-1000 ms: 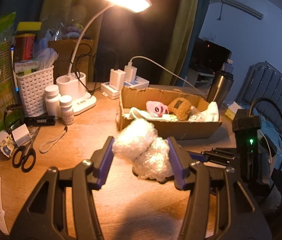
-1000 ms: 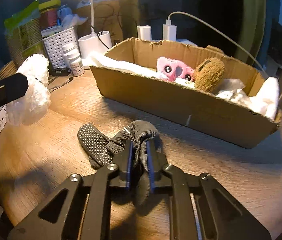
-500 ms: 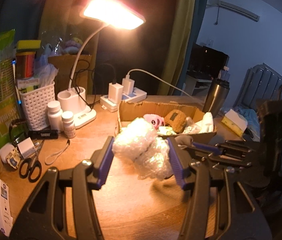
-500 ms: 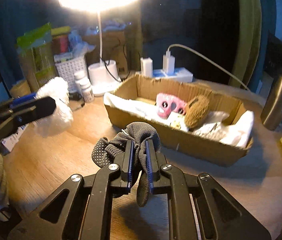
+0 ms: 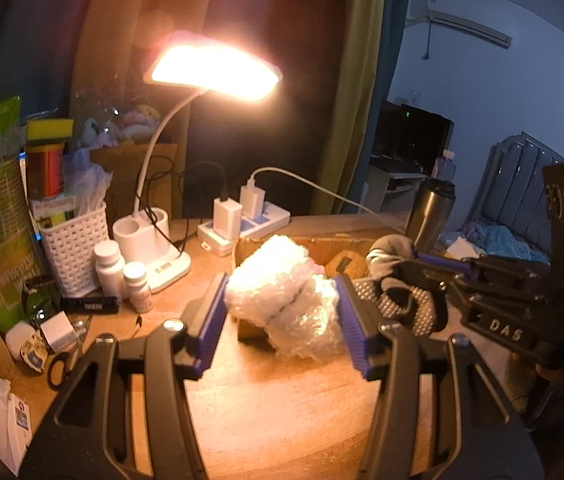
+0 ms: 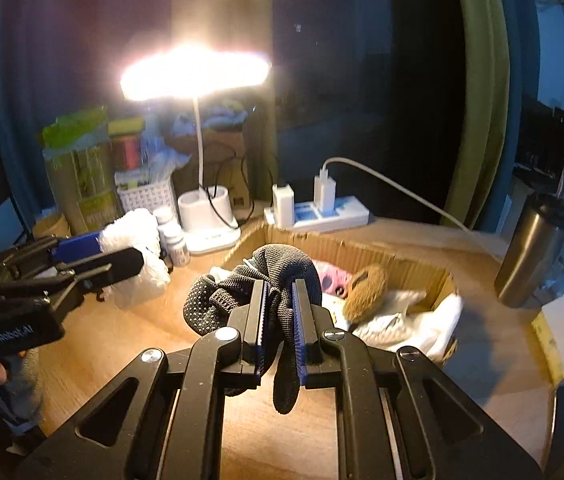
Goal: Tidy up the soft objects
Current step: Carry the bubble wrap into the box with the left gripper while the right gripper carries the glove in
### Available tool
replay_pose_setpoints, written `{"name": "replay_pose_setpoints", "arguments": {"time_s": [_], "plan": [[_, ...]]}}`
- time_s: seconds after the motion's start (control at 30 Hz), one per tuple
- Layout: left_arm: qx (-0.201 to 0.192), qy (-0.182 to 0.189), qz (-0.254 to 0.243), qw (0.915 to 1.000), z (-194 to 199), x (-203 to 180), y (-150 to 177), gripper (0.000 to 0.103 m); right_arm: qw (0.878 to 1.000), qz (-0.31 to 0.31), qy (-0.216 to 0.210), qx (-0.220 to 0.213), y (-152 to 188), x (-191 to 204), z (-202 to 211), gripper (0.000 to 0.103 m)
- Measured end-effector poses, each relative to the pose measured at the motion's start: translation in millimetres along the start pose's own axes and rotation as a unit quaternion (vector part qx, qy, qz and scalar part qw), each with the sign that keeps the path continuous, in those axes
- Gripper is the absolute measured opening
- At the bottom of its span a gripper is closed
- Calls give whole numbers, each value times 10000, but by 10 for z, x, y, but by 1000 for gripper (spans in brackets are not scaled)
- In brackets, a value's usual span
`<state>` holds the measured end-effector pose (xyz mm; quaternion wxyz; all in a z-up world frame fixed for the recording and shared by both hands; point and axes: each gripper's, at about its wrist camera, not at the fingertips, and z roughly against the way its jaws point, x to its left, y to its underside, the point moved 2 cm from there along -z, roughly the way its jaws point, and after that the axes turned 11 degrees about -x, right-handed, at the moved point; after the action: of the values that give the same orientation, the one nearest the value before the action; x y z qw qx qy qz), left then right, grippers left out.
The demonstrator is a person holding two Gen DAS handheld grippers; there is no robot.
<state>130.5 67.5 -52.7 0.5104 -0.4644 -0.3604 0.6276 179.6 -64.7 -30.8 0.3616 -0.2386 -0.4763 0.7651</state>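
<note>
My left gripper (image 5: 282,304) is shut on a crumpled wad of clear bubble wrap (image 5: 285,300), held above the wooden desk (image 5: 282,408). My right gripper (image 6: 280,300) is shut on a dark grey dotted glove (image 6: 238,296) that hangs from its pads in the air. In the left wrist view the right gripper (image 5: 421,276) and glove (image 5: 397,300) hover at the right, over the near wall of the cardboard box (image 6: 397,256). Inside the box lie a pink plush (image 6: 335,276), a brown plush (image 6: 365,292) and white soft stuff (image 6: 409,320).
A lit desk lamp (image 5: 214,68) stands behind, with a power strip (image 5: 242,224), white basket (image 5: 72,248) and two pill bottles (image 5: 122,276) to the left. Scissors (image 5: 60,364) lie at the desk's left edge. A steel tumbler (image 6: 529,248) stands right of the box.
Both grippers have risen from the desk with their loads. The glove has left the desktop and now hangs near the box rim. The views have tilted up toward the lamp.
</note>
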Motion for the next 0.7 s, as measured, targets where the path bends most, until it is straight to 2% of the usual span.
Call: {"name": "replay_pose_setpoints", "arguments": {"time_s": [0.37,0.7], "plan": [[-254,49,-73,9996,-104,-27,-235,54,9995,29,57,-312,-304,-63,12,13],[-373,14,-68,9993,-279,45,-398,54,9992,49,77,-398,-455,-103,-105,13]]}}
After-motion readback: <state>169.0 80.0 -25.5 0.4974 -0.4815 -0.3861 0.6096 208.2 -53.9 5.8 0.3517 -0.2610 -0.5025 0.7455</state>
